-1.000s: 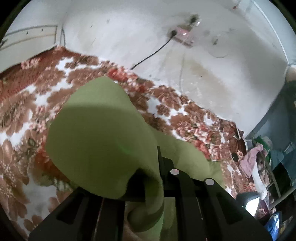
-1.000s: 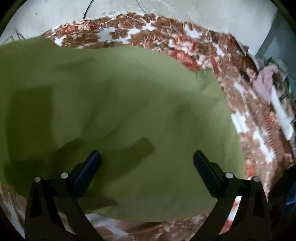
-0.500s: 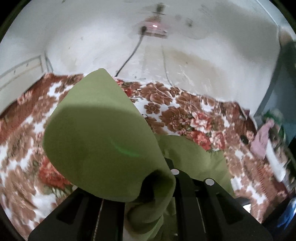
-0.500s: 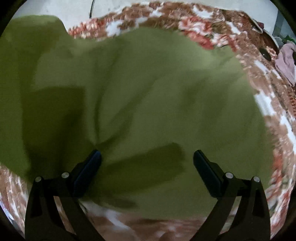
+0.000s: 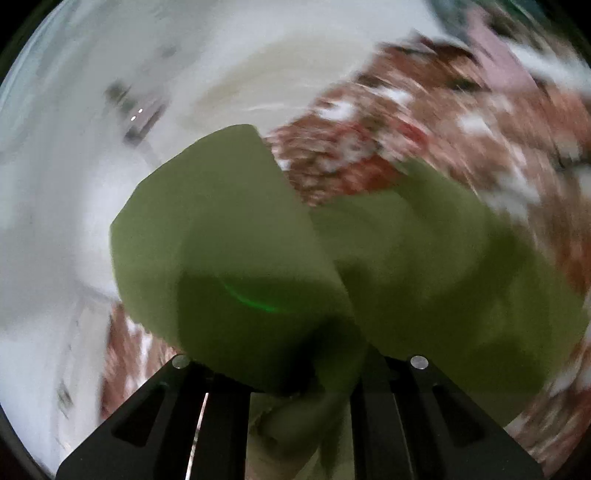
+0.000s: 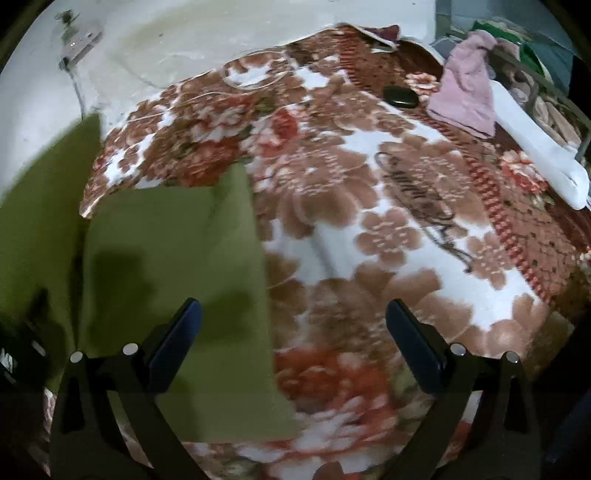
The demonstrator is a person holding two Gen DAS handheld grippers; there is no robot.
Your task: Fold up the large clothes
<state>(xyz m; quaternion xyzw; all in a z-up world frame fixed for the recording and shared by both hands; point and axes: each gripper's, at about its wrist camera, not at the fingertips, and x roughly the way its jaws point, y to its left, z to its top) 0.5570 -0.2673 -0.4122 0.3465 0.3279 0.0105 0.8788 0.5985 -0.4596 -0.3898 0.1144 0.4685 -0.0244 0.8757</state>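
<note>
An olive green cloth (image 6: 173,258) lies partly flat on a floral blanket (image 6: 369,206) on a bed. My left gripper (image 5: 299,384) is shut on a corner of the green cloth (image 5: 221,236), which is lifted and curls over its fingers; the rest of the cloth trails down to the right. The left wrist view is motion-blurred. My right gripper (image 6: 293,339) is open and empty, hovering above the cloth's right edge and the blanket. The raised part of the cloth (image 6: 40,192) shows at the left of the right wrist view.
A white wall (image 6: 221,33) with a power socket (image 6: 79,38) rises behind the bed. A dark small object (image 6: 400,96), a pink garment (image 6: 465,92) and a white roll (image 6: 535,147) lie at the blanket's far right edge.
My left gripper has swung fast with the cloth corner, carrying it over the rest. My right gripper has moved right, off the cloth's middle to its right edge, still open.
</note>
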